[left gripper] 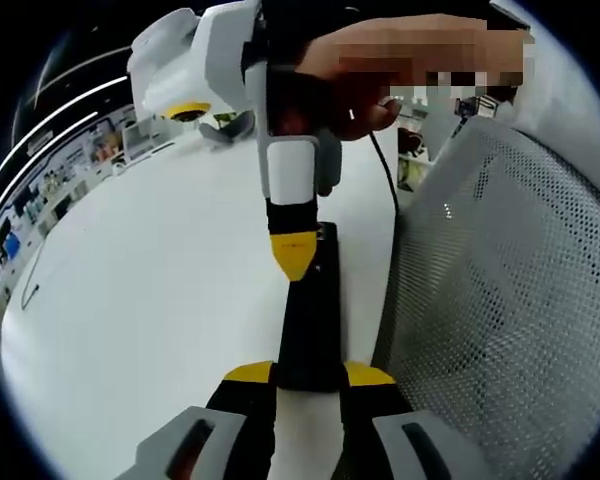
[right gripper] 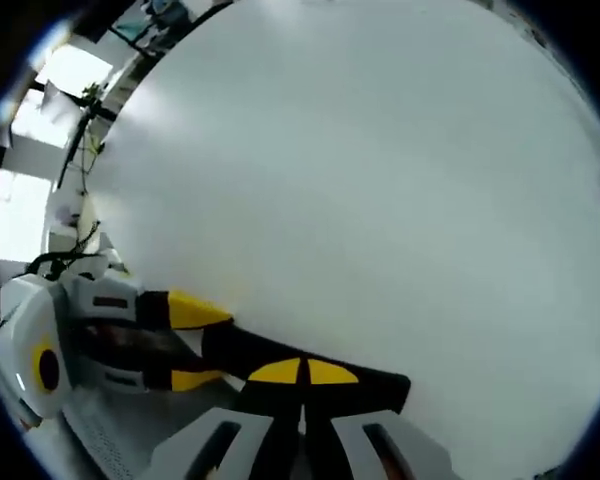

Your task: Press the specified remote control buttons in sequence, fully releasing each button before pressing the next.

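Note:
A long black remote control [left gripper: 310, 310] lies over the white table [left gripper: 160, 280], running away from me in the left gripper view. My left gripper [left gripper: 309, 375] is shut on its near end, one yellow tip on each side. From above, a hand brings my right gripper [left gripper: 293, 255] down, its yellow tips together and resting on the remote's top face near the far half. In the right gripper view, my right gripper [right gripper: 303, 372] is shut, with its tips against the remote [right gripper: 375, 388]. The left gripper [right gripper: 192, 345] clamps the remote from the left. The buttons are hidden.
A grey mesh chair back [left gripper: 500, 280] stands close on the right of the remote. A black cable [left gripper: 385, 180] hangs by the table edge. Shelves with goods [left gripper: 50, 180] line the far left wall. The white tabletop [right gripper: 380, 180] stretches wide beyond the remote.

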Action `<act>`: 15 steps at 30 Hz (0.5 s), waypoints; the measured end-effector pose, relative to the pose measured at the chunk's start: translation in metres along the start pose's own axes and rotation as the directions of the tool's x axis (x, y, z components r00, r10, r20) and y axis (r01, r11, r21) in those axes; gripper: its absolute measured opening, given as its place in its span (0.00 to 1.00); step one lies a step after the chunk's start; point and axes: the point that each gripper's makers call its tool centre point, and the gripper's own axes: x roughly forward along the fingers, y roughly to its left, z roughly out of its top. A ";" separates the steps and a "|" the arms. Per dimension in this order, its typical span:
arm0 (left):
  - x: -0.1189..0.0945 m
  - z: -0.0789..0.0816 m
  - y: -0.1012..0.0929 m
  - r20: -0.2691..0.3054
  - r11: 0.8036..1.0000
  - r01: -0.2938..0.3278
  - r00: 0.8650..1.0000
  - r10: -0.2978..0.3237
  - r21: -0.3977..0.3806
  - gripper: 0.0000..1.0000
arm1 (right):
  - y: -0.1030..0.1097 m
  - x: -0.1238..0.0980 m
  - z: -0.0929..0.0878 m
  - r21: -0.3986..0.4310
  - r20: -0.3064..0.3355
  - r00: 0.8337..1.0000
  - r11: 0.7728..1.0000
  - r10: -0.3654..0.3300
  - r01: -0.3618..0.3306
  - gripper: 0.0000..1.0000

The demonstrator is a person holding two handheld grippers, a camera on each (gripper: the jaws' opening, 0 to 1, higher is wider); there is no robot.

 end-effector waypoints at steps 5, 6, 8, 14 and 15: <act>0.000 0.000 0.000 0.002 1.000 0.000 1.000 0.000 -0.001 0.23 | -0.001 0.000 0.001 0.049 -0.031 0.999 0.998 0.038 -0.036 0.00; 0.000 0.000 0.000 0.002 1.000 0.000 1.000 0.000 -0.001 0.23 | 0.000 0.000 0.001 0.049 -0.042 0.998 0.998 0.038 -0.036 0.00; 0.000 0.000 0.000 0.001 1.000 -0.001 1.000 0.001 -0.001 0.23 | 0.001 0.000 0.001 0.049 -0.046 0.998 0.998 0.037 -0.035 0.00; 0.000 0.000 0.001 0.001 1.000 -0.003 1.000 0.003 -0.002 0.23 | 0.000 -0.001 0.000 0.061 -0.013 0.999 0.997 0.043 -0.042 0.00; 0.000 0.000 0.000 0.003 1.000 -0.002 1.000 0.002 -0.003 0.23 | 0.000 -0.002 0.000 0.061 -0.004 0.999 0.997 0.045 -0.044 0.00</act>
